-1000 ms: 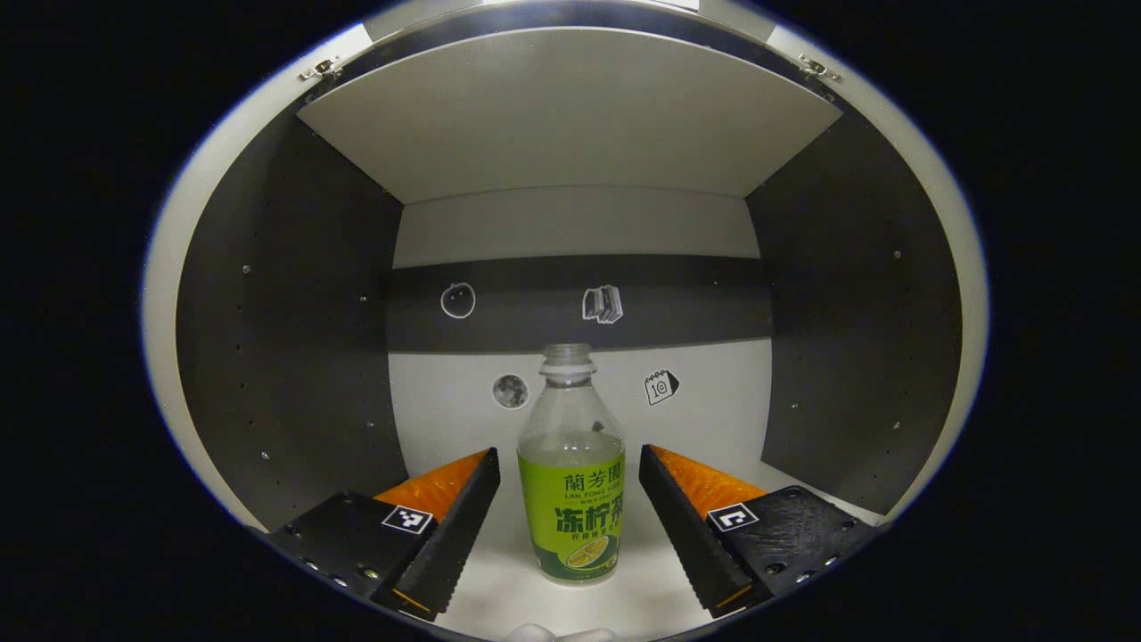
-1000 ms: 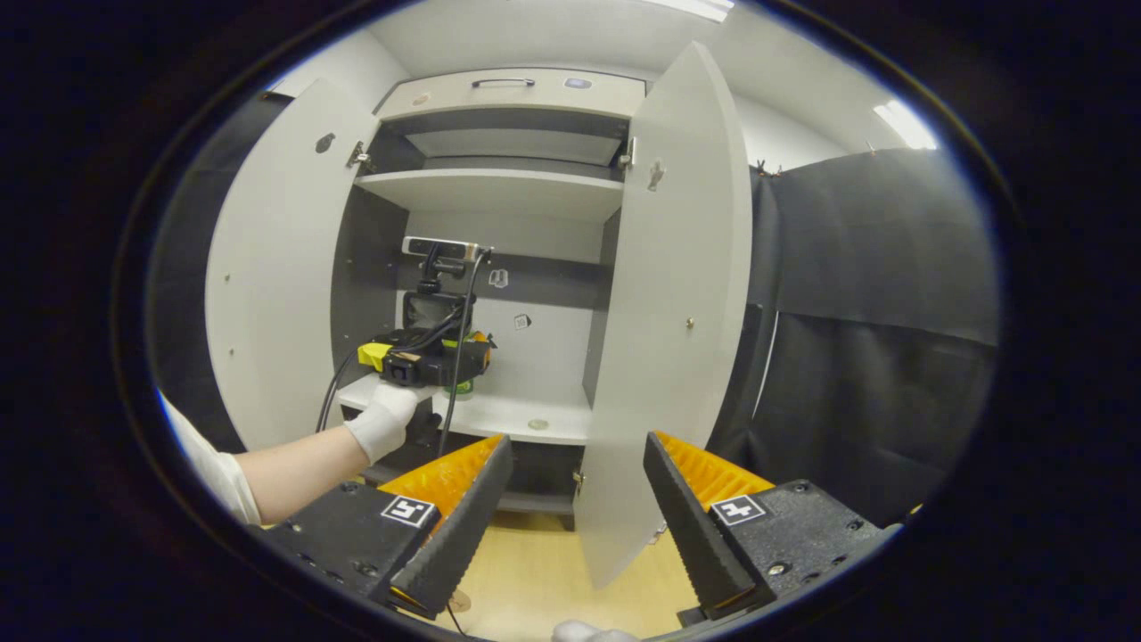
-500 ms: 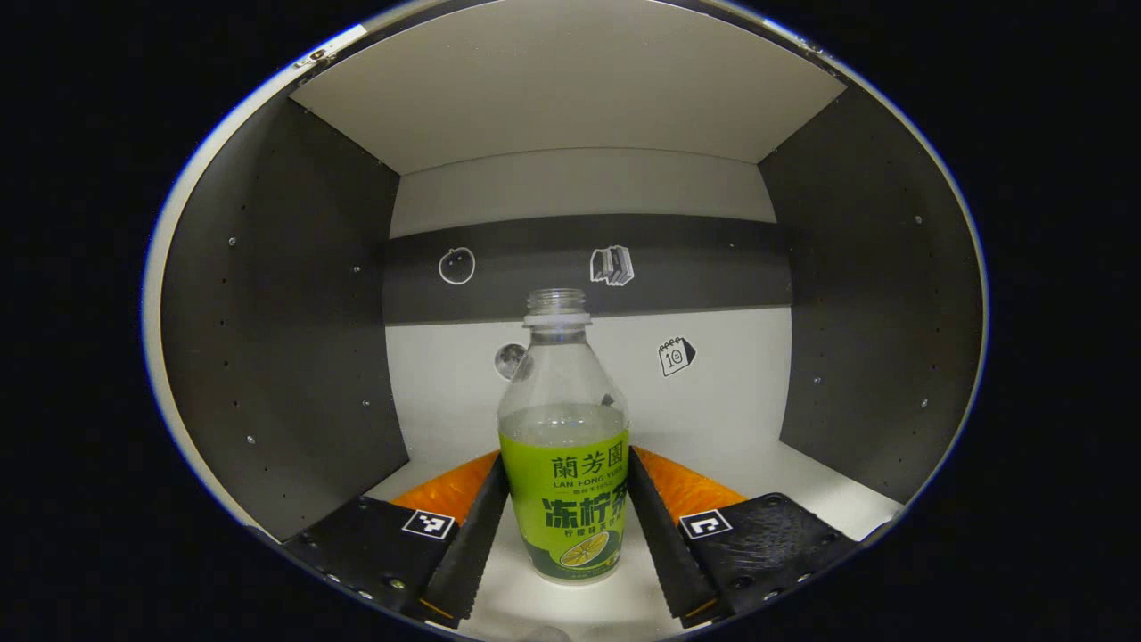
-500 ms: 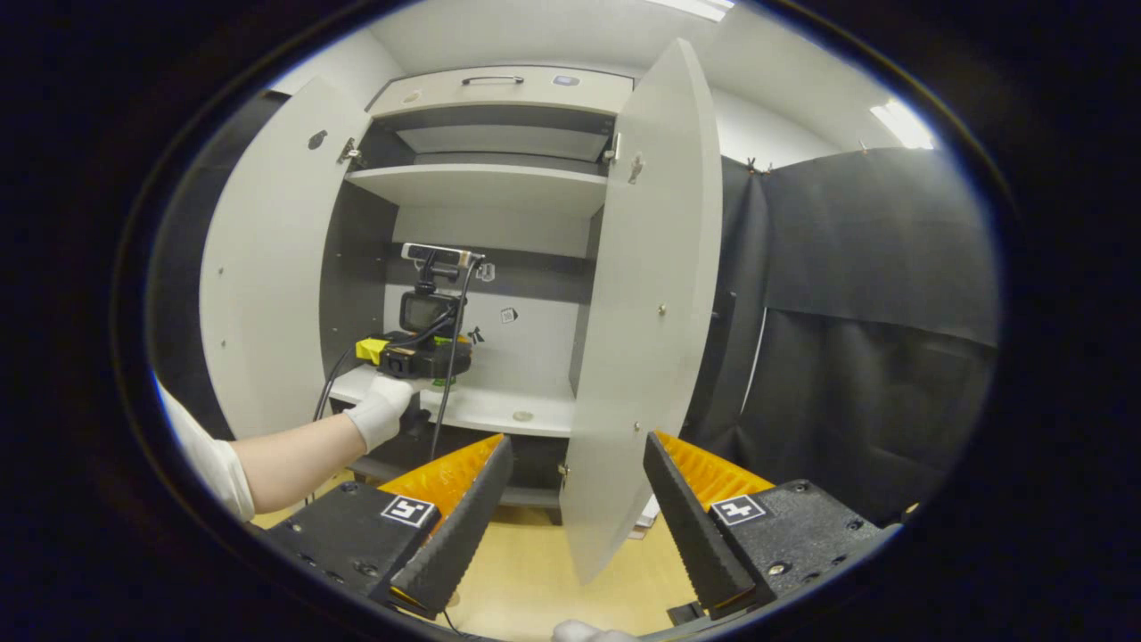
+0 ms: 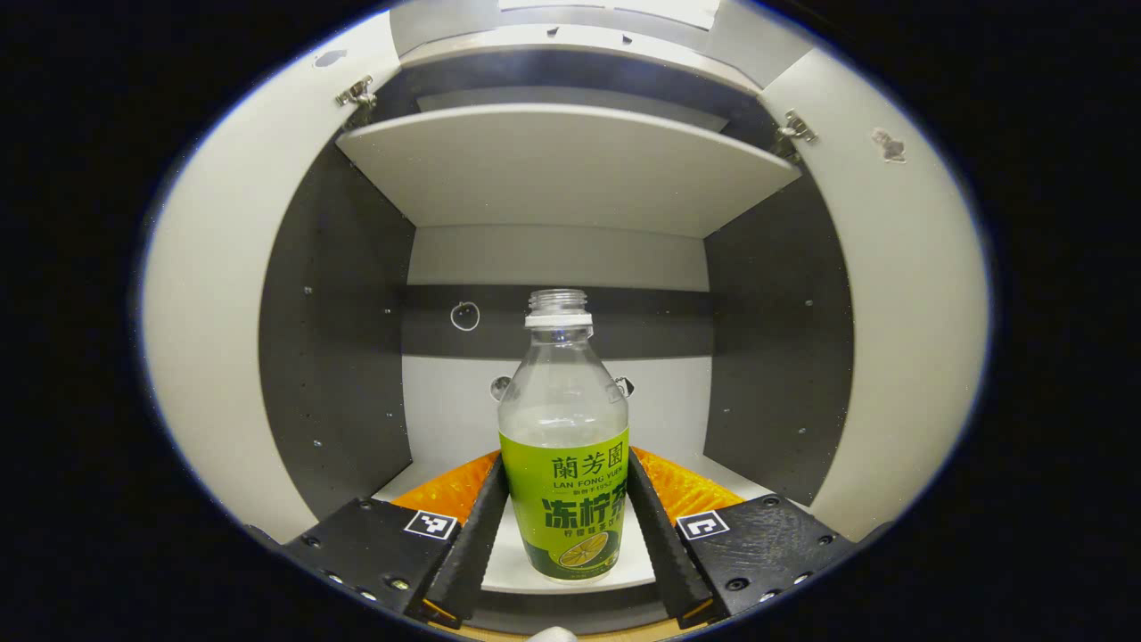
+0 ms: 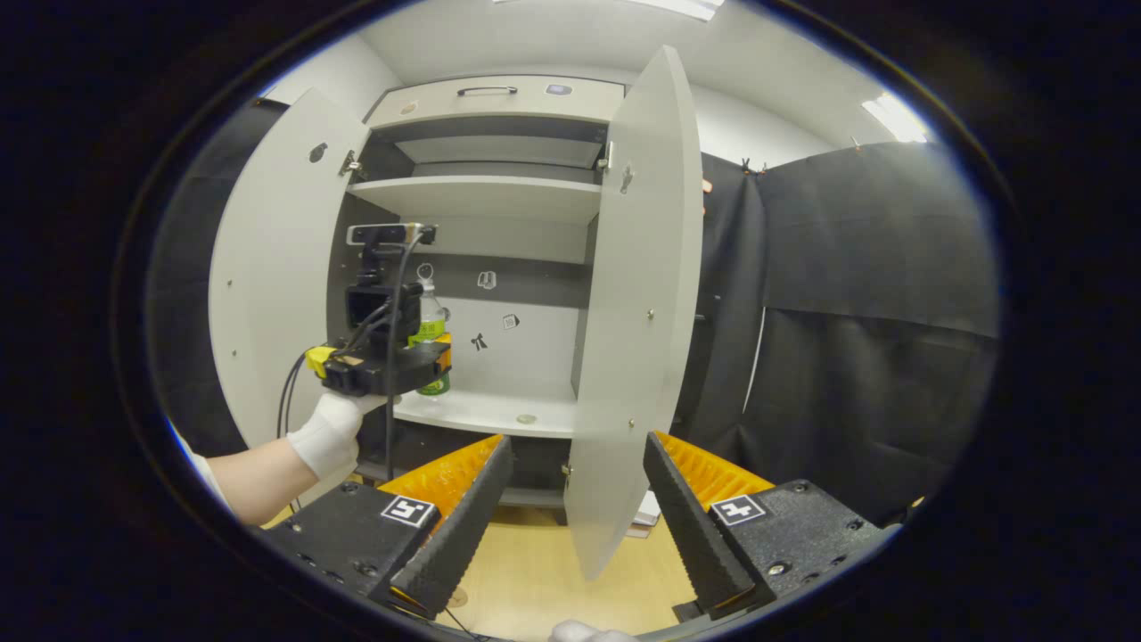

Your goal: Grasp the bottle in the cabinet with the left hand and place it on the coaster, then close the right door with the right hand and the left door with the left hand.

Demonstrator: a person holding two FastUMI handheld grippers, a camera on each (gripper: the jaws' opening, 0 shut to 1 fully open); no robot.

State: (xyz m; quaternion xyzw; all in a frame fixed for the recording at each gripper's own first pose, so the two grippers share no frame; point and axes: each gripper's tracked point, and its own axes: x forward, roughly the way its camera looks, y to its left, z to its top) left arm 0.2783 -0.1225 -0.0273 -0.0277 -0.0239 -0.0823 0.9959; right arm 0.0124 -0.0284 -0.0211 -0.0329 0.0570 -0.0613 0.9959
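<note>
We see the left gripper (image 5: pixel 564 526) clamped on the bottle (image 5: pixel 563 446), both fingers pressed against the sides of its green label. The bottle stands upright between them, uncapped, clear above the label, its base raised off the shelf (image 5: pixel 513 566) just beneath it. Beyond the bottle lies the cabinet's back wall, with an upper shelf board (image 5: pixel 570 165) overhead and both doors swung wide to either side.

From the right gripper view, we note the left gripper (image 6: pixel 434 352) ahead and to the left, held by a gloved hand (image 6: pixel 325 432), carrying the bottle (image 6: pixel 431 332) in front of the cabinet opening, above the shelf (image 6: pixel 486 412). The coaster (image 6: pixel 526 418) sits as a small round disc on that shelf, to the right of the bottle and apart from it.

The right gripper (image 6: pixel 570 522) hangs with its fingers spread wide and nothing between them. Directly ahead of it stands the right door (image 6: pixel 637 312), open, edge toward us. The left door (image 6: pixel 276 267) stands open farther left, behind the left gripper. Wooden floor (image 6: pixel 535 588) shows below the fingers.
</note>
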